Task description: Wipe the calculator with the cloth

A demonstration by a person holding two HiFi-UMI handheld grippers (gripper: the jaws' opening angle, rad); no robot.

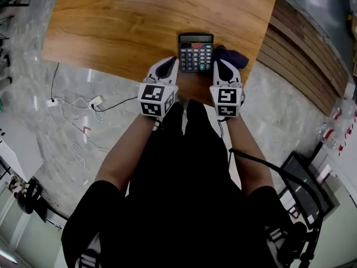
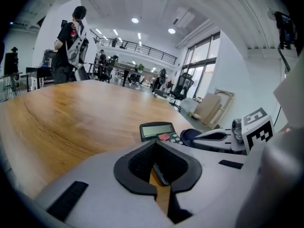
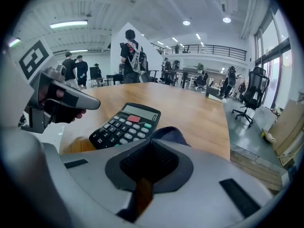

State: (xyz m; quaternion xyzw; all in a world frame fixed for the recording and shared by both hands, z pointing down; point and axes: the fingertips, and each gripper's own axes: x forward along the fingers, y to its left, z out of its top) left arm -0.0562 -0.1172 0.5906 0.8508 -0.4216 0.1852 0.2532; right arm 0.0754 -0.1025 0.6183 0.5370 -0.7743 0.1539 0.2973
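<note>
Calculator (image 1: 196, 52) lies on the tabletop (image 1: 128, 21), dark cloth (image 1: 233, 56) just beside its right edge. My left tool (image 1: 170, 62) and right tool (image 1: 218, 64) flank it — both closed, gripping nothing.

Calculator (image 1: 196, 52) sits on the table (image 1: 139, 21) close to its near edge, toward the near right corner, and the cloth (image 1: 233, 56) is just beside it on the right. Left gripper (image 1: 172, 63) is over the near edge just left of the calculator. Right gripper (image 1: 219, 65) is just right of it, in front of the cloth.
</note>
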